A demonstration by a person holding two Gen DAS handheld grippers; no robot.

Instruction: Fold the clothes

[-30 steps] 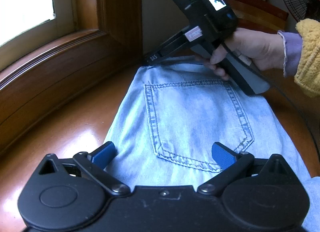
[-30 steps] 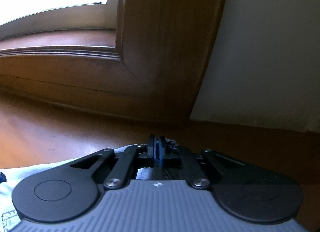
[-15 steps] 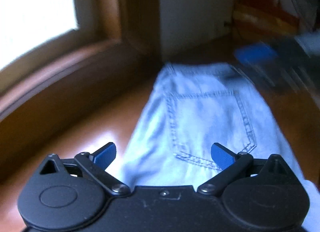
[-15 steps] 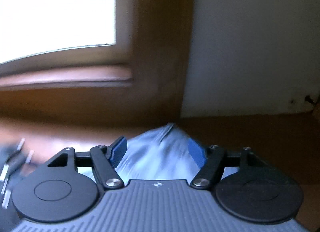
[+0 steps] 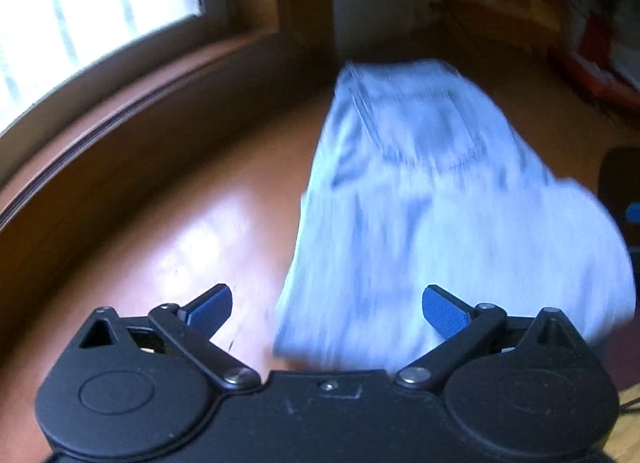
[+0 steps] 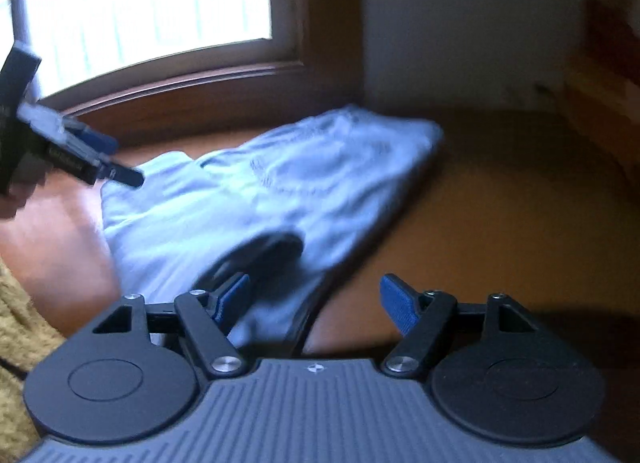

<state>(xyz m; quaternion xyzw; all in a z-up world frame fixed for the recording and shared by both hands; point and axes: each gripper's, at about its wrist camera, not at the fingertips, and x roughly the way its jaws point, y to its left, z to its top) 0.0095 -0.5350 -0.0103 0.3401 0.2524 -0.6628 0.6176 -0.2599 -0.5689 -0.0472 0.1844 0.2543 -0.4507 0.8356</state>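
Folded pair of pale blue denim jeans lies flat on the glossy orange-brown wooden desk, back pocket stitching facing up, waistband end toward the far wall. No containers visible in either view.

Left tool: blue pads spread wide, nothing between them; released. It hangs over the near edge of the jeans, one pad above bare desk, the other above denim; contact with the cloth cannot be judged through the blur.

Right tool: its jaws have just been opening and now stand apart, released, with no cloth pinched. Left pad sits over the near corner of the jeans, right pad over bare desk.

Edges and room: the desk runs up against a brown wooden window sill on the left and a pale wall behind. Wide bare desk lies left of the jeans in the left wrist view, and right of them in the right wrist view.

View differences: only the right wrist view shows the left tool from outside, at the left frame edge above the jeans' far side, plus a mustard fuzzy sleeve in the lower left. Only the left wrist view shows blurred red and white clutter at the far right. Both frames are motion-blurred.
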